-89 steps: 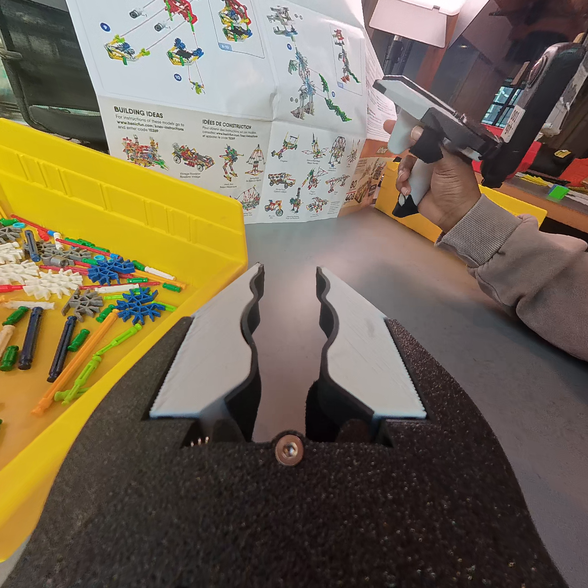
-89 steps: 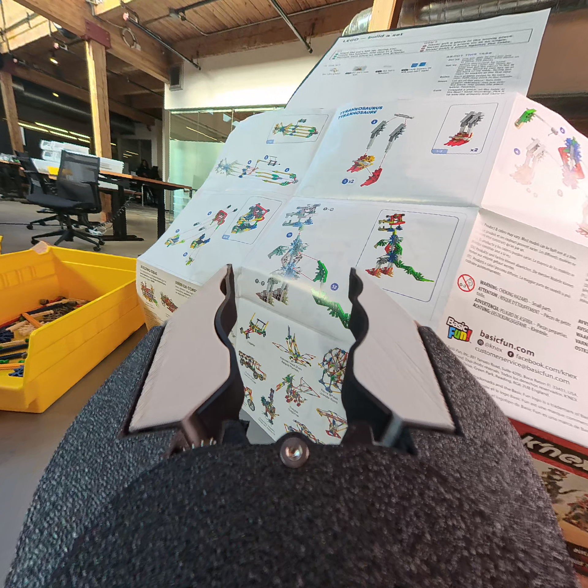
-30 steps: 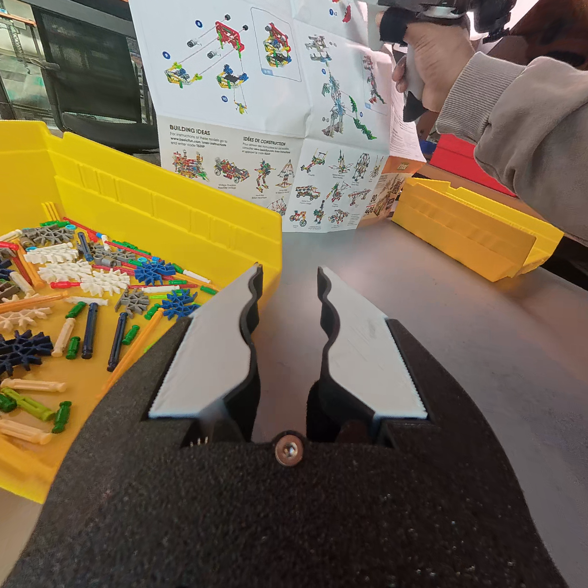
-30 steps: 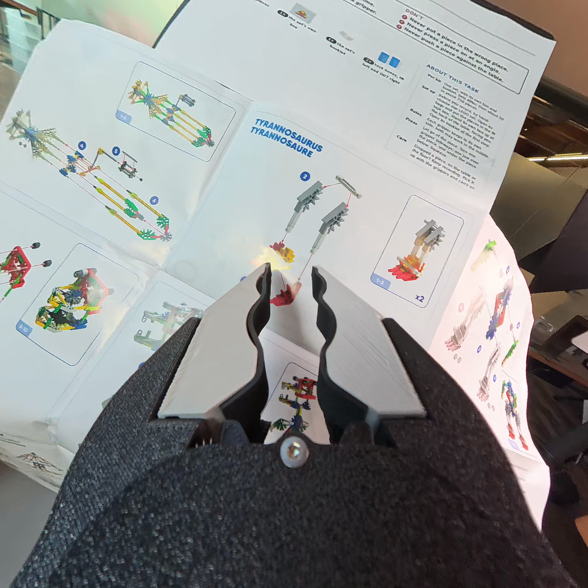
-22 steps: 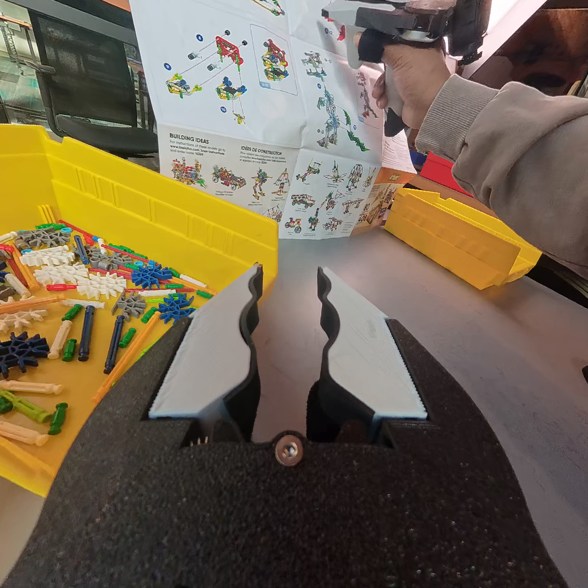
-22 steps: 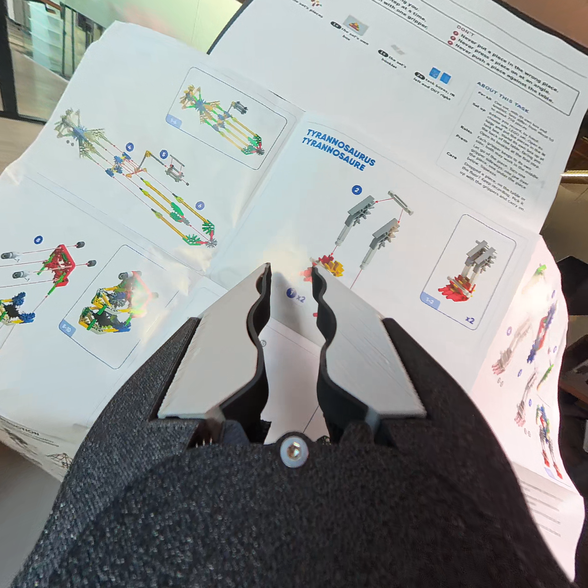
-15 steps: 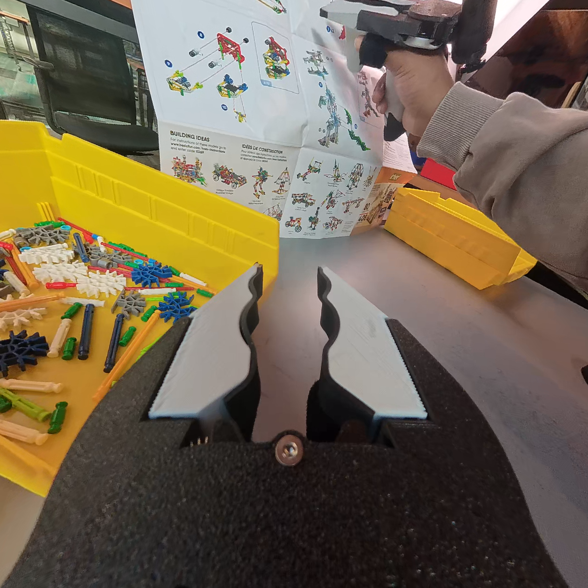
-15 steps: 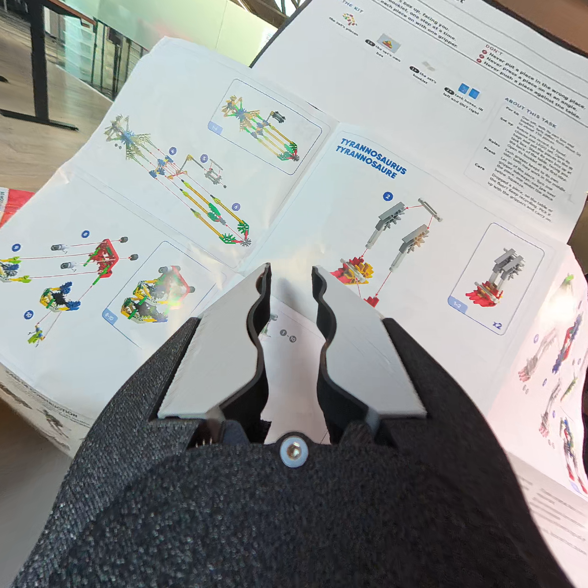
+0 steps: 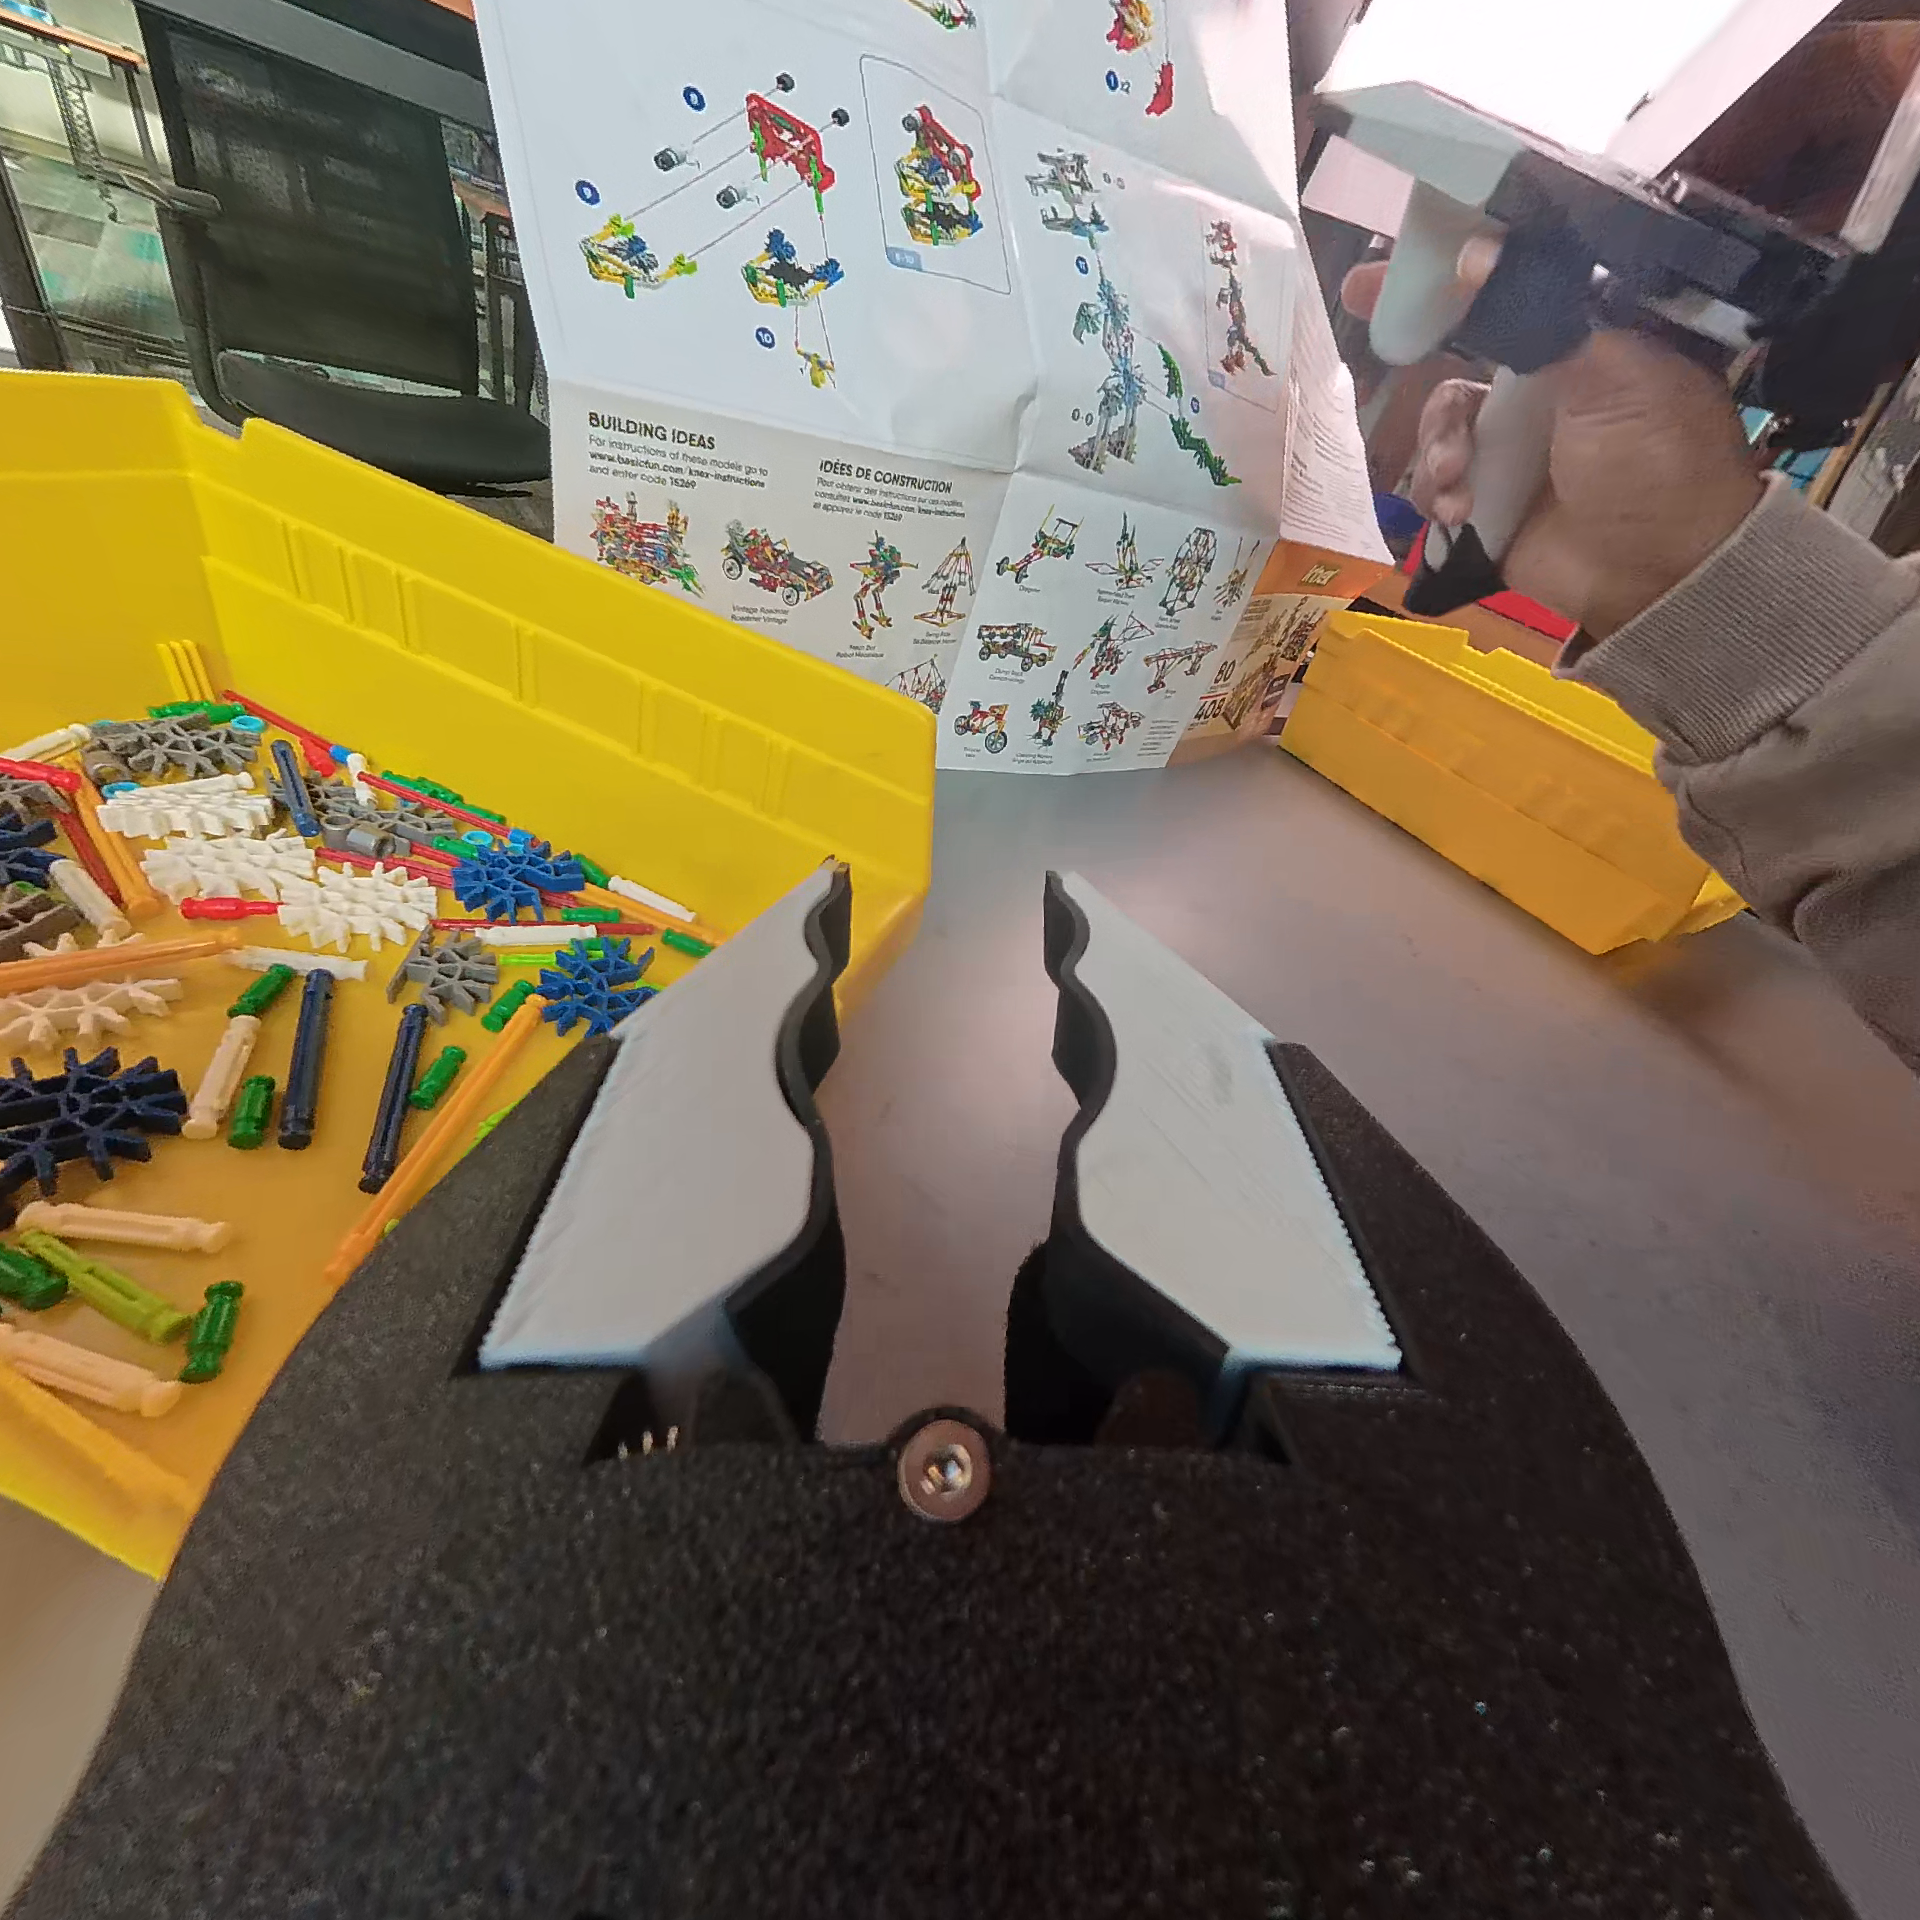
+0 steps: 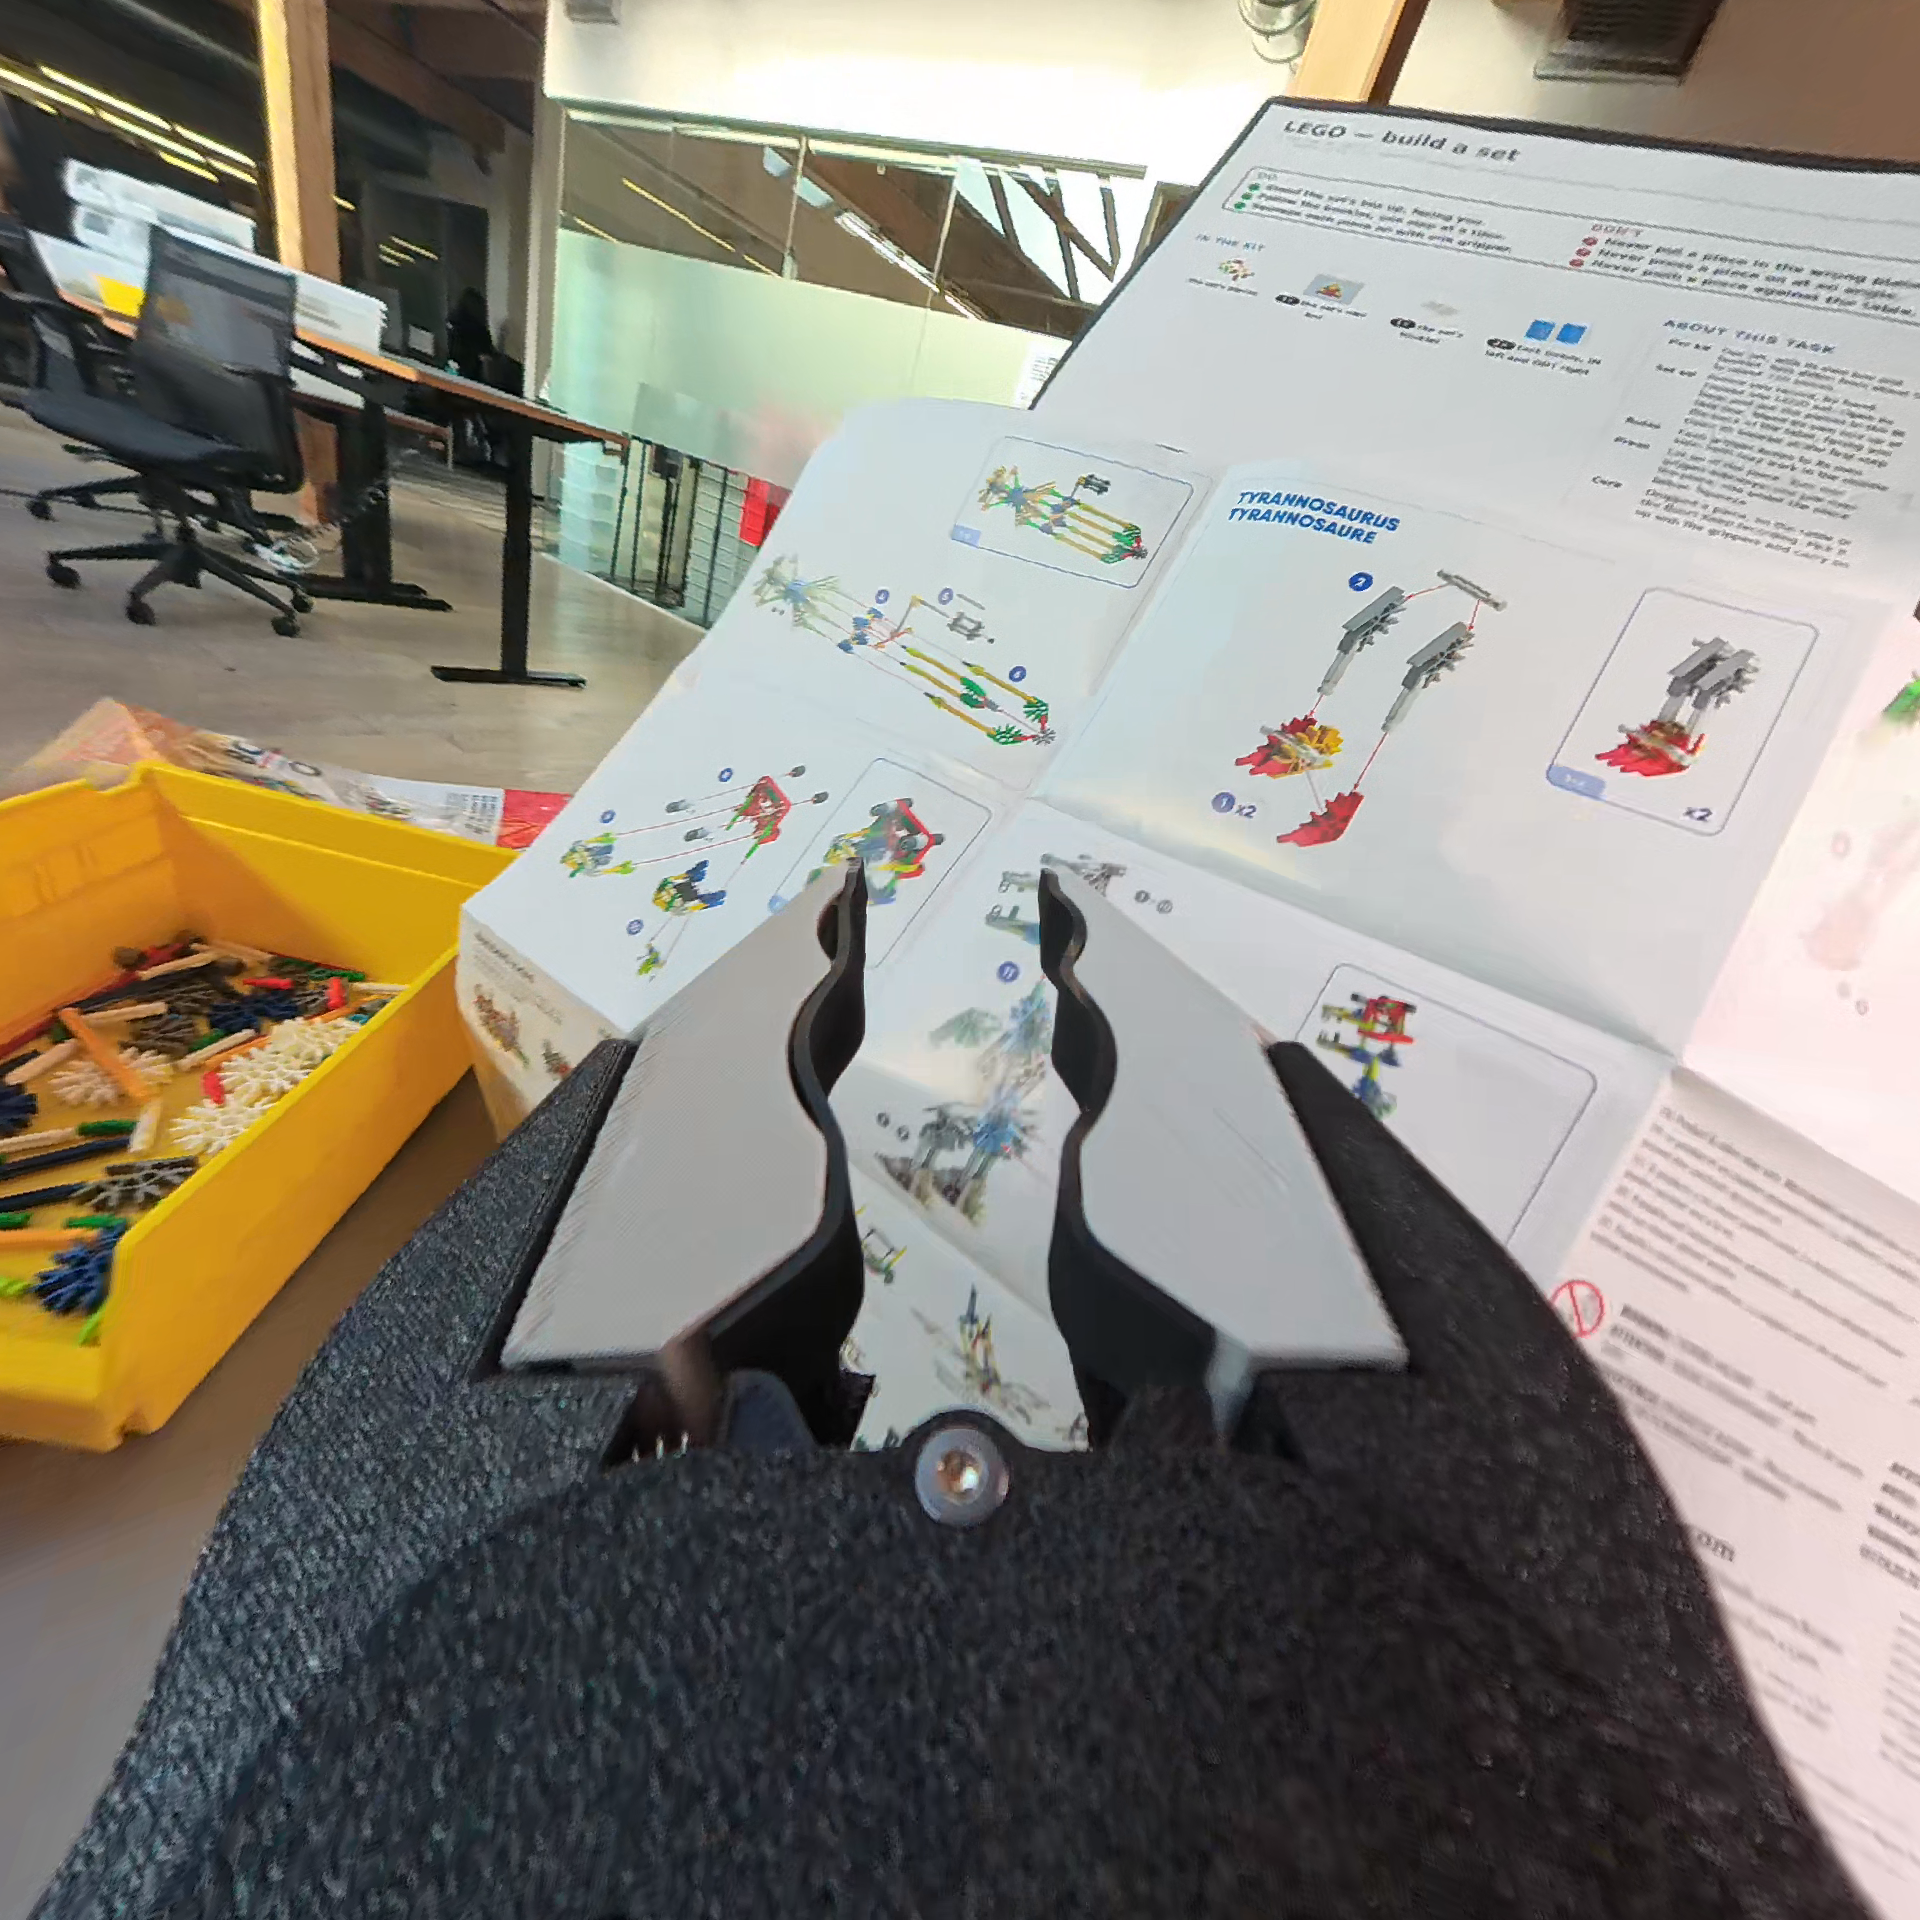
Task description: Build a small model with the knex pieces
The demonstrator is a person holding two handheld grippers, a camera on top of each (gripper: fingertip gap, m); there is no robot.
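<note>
Left gripper (image 9: 943, 894) part-open, empty, above grey tabletop (image 9: 1455, 1091) beside yellow plastic bin (image 9: 582, 675) of loose rods and connectors. Right gripper (image 10: 948, 888) part-open, empty, facing propped white fold-out instruction sheet (image 10: 1247, 675).

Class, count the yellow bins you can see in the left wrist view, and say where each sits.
2. One yellow bin of building pieces sits left of the left gripper; a second yellow bin sits far right by the hand, its inside hidden.
</note>
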